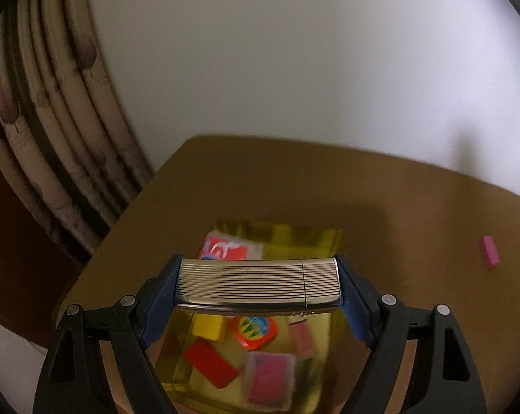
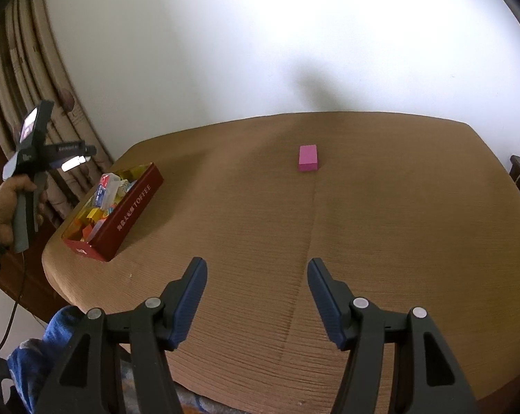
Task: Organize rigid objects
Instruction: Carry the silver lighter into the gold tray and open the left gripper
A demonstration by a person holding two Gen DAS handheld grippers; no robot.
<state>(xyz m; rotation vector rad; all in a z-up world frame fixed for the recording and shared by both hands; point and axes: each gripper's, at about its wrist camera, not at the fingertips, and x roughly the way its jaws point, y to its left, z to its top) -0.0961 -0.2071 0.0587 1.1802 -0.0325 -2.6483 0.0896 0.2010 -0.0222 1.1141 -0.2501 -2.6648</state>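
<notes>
The left gripper [image 1: 258, 284] is clamping a ribbed silver lighter [image 1: 258, 284] by its ends, its long axis running pad to pad, capped end toward the right finger, directly above the red tin [image 2: 135, 207]. An end-on grip on smooth metal is risking a slip, or a landing outside the tin. The right gripper [image 2: 256, 296] is gaping empty; the pink block [image 2: 308, 158] is lying well ahead of its fingers.

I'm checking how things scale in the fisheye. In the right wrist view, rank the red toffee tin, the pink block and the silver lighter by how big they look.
1. Red toffee tin, clearly largest.
2. Pink block.
3. Silver lighter, a small bright sliver in the left gripper.

The lighter is partly hidden by the gripper, so the last two are uncertain.
</notes>
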